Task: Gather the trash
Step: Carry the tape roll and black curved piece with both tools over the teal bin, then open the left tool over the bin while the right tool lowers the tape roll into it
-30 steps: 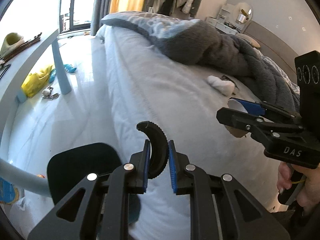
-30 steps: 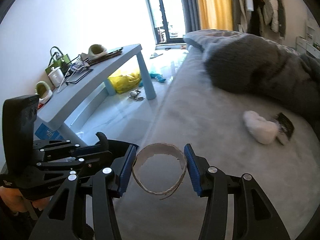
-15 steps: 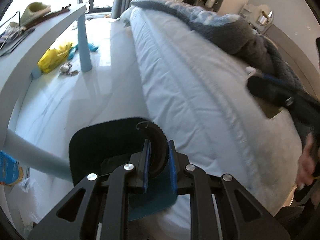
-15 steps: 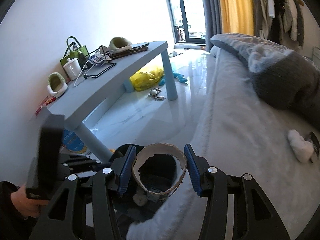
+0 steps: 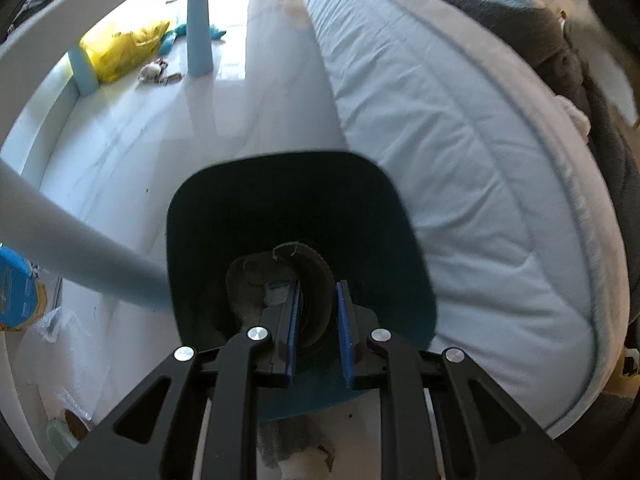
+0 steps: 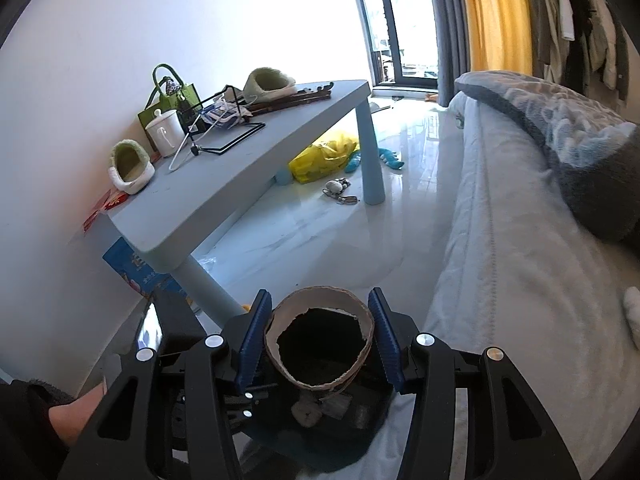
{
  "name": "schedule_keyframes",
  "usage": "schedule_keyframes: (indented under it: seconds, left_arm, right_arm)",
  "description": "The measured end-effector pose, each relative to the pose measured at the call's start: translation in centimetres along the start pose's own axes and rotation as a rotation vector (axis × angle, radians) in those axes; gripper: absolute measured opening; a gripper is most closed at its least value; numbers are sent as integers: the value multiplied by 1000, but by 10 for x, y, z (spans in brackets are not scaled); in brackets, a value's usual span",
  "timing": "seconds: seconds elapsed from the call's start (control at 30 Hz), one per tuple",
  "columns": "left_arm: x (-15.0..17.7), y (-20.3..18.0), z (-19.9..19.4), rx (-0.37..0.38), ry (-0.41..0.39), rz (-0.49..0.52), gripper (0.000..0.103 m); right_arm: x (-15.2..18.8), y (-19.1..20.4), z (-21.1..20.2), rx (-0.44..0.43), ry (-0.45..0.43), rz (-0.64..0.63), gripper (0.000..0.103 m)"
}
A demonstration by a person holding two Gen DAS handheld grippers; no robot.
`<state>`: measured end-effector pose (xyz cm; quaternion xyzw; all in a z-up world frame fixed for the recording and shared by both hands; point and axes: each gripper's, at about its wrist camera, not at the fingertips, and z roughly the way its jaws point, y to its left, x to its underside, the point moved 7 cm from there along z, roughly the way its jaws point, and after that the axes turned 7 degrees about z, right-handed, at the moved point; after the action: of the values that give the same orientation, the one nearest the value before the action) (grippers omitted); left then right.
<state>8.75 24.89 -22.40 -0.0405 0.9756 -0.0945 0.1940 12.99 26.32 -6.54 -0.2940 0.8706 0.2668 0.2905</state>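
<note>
A dark teal bin [image 5: 288, 162] stands on the floor against the bed's side, with some scraps [image 5: 250, 280] at its bottom. My left gripper [image 5: 318, 300] points down into the bin's mouth, shut on a black curved ridged piece [image 5: 316, 276]. My right gripper [image 6: 320, 332] is shut on a torn brown cardboard ring [image 6: 320, 295], its blue pads pressing both sides. The ring hangs over the same bin [image 6: 360, 440]. The body of the left gripper [image 6: 160, 332] shows at the lower left of the right wrist view, with its fingertips hidden.
A light blue table [image 6: 248, 168] stands left of the bin, one leg [image 5: 80, 248] close beside it. On the table are slippers, a green bag and a white mug. A yellow bag [image 6: 324, 156] and keys lie on the floor. The bed [image 5: 460, 160] carries a grey blanket [image 6: 592, 160].
Both grippers swung from over the bed to the bin beside it. The left one sank toward the bin's mouth. Both grips stayed as they were.
</note>
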Motion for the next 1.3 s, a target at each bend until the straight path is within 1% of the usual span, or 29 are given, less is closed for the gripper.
schedule_keyframes:
  seconds: [0.1, 0.13, 0.17, 0.2, 0.23, 0.27, 0.3, 0.33, 0.4, 0.53, 0.8, 0.97, 1.03, 1.1, 1.17, 1.3]
  left_arm:
    - [6, 5, 4, 1, 22, -2, 20]
    - [10, 7, 5, -2, 32, -2, 23]
    - [12, 9, 5, -1, 37, -3, 31]
    - [13, 10, 5, -1, 37, -4, 35]
    - [14, 12, 3, 1, 34, -6, 42]
    - [14, 13, 2, 4, 31, -9, 46]
    - [15, 14, 0, 9, 27, -12, 48]
    - [15, 15, -2, 13, 22, -15, 53]
    - [15, 18, -4, 12, 17, -20, 58]
    - [15, 25, -9, 7, 8, -24, 58]
    - [7, 36, -30, -20, -52, -46, 55]
    - [-4, 43, -51, -28, -117, -73, 50]
    - [-9, 46, -60, -33, -144, -85, 46]
    - [-14, 46, -69, -32, -173, -87, 45]
    - [-19, 45, -79, -29, -207, -90, 42]
    - [-27, 42, -94, -35, -256, -89, 42]
  right_arm:
    - [2, 6, 11, -4, 15, -3, 51]
    - [2, 8, 14, -5, 20, -4, 51]
    - [3, 8, 16, -5, 24, -4, 51]
    - [4, 10, 21, -6, 32, -2, 51]
    - [5, 10, 24, -6, 38, -2, 51]
    - [6, 10, 26, -6, 42, -2, 51]
    - [8, 11, 30, -4, 50, -2, 51]
    - [8, 12, 32, -4, 55, -3, 51]
    - [12, 12, 39, 2, 69, -2, 51]
    - [18, 12, 52, 16, 97, -1, 51]
    - [37, 7, 81, 41, 175, 12, 51]
    - [49, 4, 99, 68, 219, 0, 51]
    - [54, 3, 105, 76, 238, 0, 51]
    - [61, 2, 112, 82, 260, -2, 51]
    - [69, 2, 119, 87, 289, -8, 51]
    - [79, 5, 127, 101, 322, -30, 51]
